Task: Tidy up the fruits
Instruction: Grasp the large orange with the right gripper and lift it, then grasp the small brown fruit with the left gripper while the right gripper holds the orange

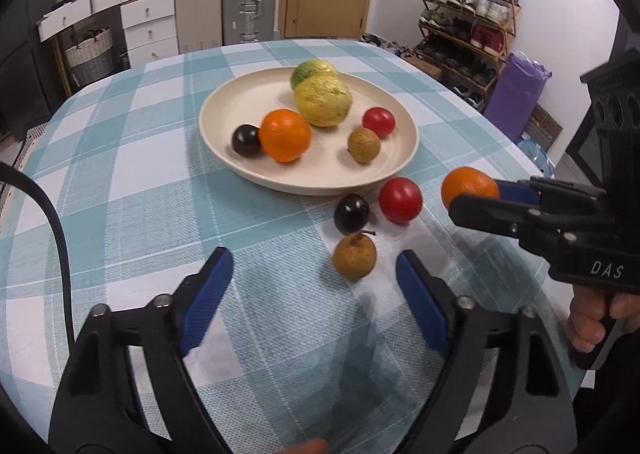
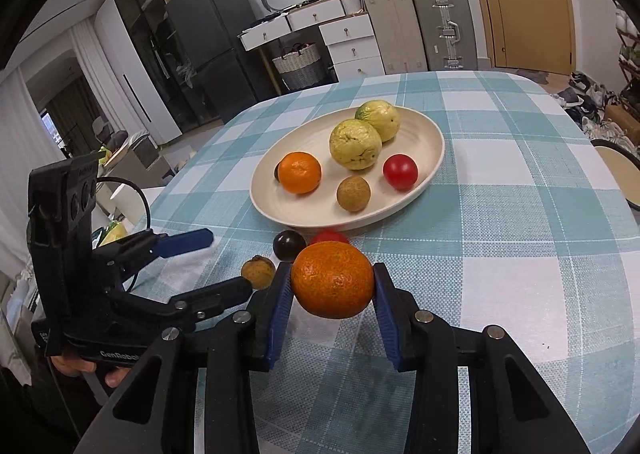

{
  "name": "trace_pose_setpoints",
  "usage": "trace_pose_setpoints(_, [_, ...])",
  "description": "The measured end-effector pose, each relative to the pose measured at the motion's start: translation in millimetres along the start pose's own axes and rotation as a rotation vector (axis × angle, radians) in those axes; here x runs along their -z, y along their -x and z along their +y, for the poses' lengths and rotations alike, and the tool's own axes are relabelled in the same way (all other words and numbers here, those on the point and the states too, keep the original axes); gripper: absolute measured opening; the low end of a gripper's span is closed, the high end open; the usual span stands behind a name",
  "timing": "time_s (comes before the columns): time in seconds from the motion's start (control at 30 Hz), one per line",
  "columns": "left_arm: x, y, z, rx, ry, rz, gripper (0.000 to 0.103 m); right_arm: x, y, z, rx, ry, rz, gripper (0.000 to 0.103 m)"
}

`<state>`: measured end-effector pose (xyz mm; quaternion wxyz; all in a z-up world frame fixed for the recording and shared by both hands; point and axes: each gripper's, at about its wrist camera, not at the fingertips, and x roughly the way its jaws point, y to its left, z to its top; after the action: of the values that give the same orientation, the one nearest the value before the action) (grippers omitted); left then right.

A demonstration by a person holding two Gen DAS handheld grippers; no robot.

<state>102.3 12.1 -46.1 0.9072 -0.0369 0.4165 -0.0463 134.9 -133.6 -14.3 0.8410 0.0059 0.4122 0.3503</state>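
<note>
right wrist: right gripper (image 2: 333, 282) jaws clenched on orange (image 2: 332, 280); left gripper (image 1: 314, 294) jaws spread wide, empty.

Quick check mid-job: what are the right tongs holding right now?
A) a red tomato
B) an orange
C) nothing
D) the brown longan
B: the right tongs are closed on the orange, blue pads pressed against both its sides, short of the plate.

- The right gripper (image 2: 333, 286) is closed on an orange (image 2: 332, 280), held above the table.
- The left gripper (image 1: 314, 294) is held wide open, low down.
</note>
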Motion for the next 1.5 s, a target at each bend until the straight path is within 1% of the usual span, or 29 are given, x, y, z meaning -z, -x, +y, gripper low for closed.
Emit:
trace_pose_setpoints(0.17, [0,-11,-12,0.01,-0.051,0.039,0.064,0,0,-1,-0.001,0.001,-0.001,0.04])
trace_pose_setpoints(0.23, [0,-14,-16,0.018,-0.062,0.052,0.055,0,0,-1,0.001,0.002,-0.003,0.04])
trace_pose_setpoints(0.3, [0,-16,-18,0.016,-0.069,0.053,0.051,0,1,-1,0.002,0.001,-0.003,0.04])
trace_pose_setpoints(0.37, [-1,-17,-18,0.035,-0.067,0.051,0.042,0,2,-2,0.005,0.001,-0.005,0.04])
trace_pose_setpoints(0.43, [-2,-17,-17,0.062,-0.058,0.05,0.028,0,2,-3,0.008,0.0,-0.007,0.04])
trace_pose_setpoints(0.5, [-1,-16,-17,0.077,-0.055,0.046,0.022,1,3,-4,0.008,-0.004,-0.008,0.04])
trace_pose_setpoints(0.63, [0,-9,-17,0.104,-0.05,0.023,0.022,0,3,-6,0.015,-0.008,-0.008,0.04])
trace_pose_setpoints(0.83, [-1,4,-12,0.101,-0.035,-0.016,0.022,1,4,-3,0.014,-0.007,-0.016,0.04])
trace_pose_setpoints(1.1, [-5,27,4,0.071,0.003,-0.083,0.022,0,11,0,0.026,0.002,-0.032,0.04])
trace_pose_setpoints(1.27, [-10,43,17,0.05,0.036,-0.145,0.022,-4,15,1,0.04,0.012,-0.053,0.04])
trace_pose_setpoints(1.5, [-21,58,33,0.03,0.076,-0.205,0.022,-17,19,-3,0.046,0.011,-0.081,0.04])
